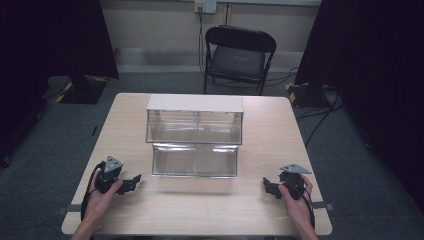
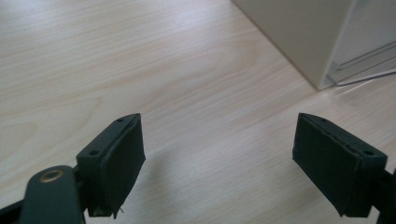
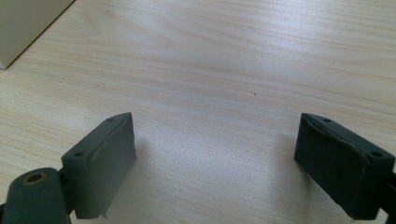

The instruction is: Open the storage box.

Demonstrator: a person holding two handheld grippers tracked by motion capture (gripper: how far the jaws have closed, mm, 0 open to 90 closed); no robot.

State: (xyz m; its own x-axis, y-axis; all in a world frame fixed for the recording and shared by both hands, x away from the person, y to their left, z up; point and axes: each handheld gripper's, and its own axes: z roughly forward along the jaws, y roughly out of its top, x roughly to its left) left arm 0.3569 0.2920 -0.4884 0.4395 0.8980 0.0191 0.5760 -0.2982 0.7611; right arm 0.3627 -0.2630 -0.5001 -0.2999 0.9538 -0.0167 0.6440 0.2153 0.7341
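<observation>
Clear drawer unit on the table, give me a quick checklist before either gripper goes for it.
1. Left gripper open, nothing between the jaws: ok.
2. Right gripper open, nothing between the jaws: ok.
3. Clear drawer unit upright in the middle of the table: ok.
4. Lower drawer stands out in front of the upper one: ok.
5. Both grippers rest apart from the unit, one at each side: ok.
6. Drawer contents: cannot tell.
</observation>
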